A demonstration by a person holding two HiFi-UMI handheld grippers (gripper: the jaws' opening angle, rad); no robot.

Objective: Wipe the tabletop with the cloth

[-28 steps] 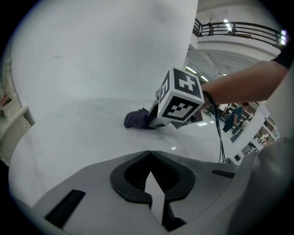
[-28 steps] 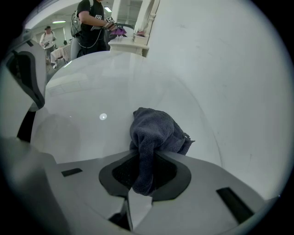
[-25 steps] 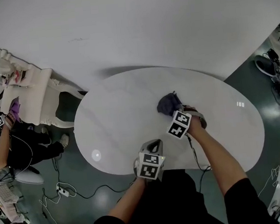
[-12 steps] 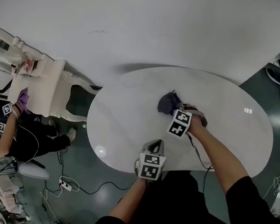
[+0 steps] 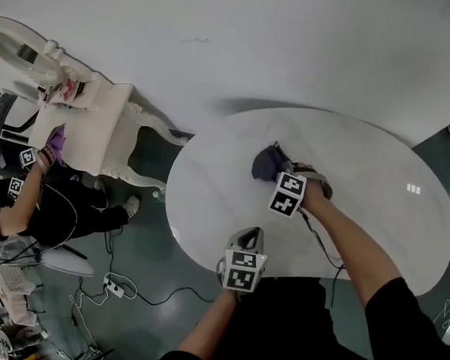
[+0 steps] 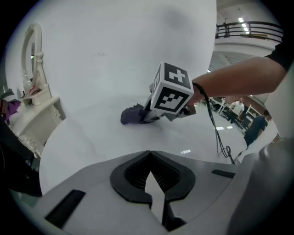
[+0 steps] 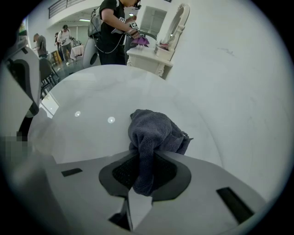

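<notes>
A dark grey-blue cloth point(image 5: 268, 163) lies bunched on the white oval tabletop point(image 5: 366, 169), left of its middle. My right gripper point(image 5: 280, 173) is shut on the cloth point(image 7: 154, 131), a fold of which hangs between the jaws point(image 7: 143, 160). The cloth's bulk rests on the tabletop point(image 7: 92, 92) just ahead of them. My left gripper point(image 5: 244, 238) hovers at the table's near edge, shut with nothing in it point(image 6: 149, 153). From the left gripper view, the cloth point(image 6: 132, 114) and the right gripper point(image 6: 146, 114) sit further in on the table point(image 6: 92, 137).
A white dressing table with an oval mirror point(image 5: 85, 125) stands off the table's left end. A person in black point(image 5: 22, 210) is working beside it. Cables and a power strip point(image 5: 113, 289) lie on the green floor. A white wall runs behind the table.
The table and room have shifted right in the head view while both grippers keep their place in the picture. The cloth now lies nearer the table's left end.
</notes>
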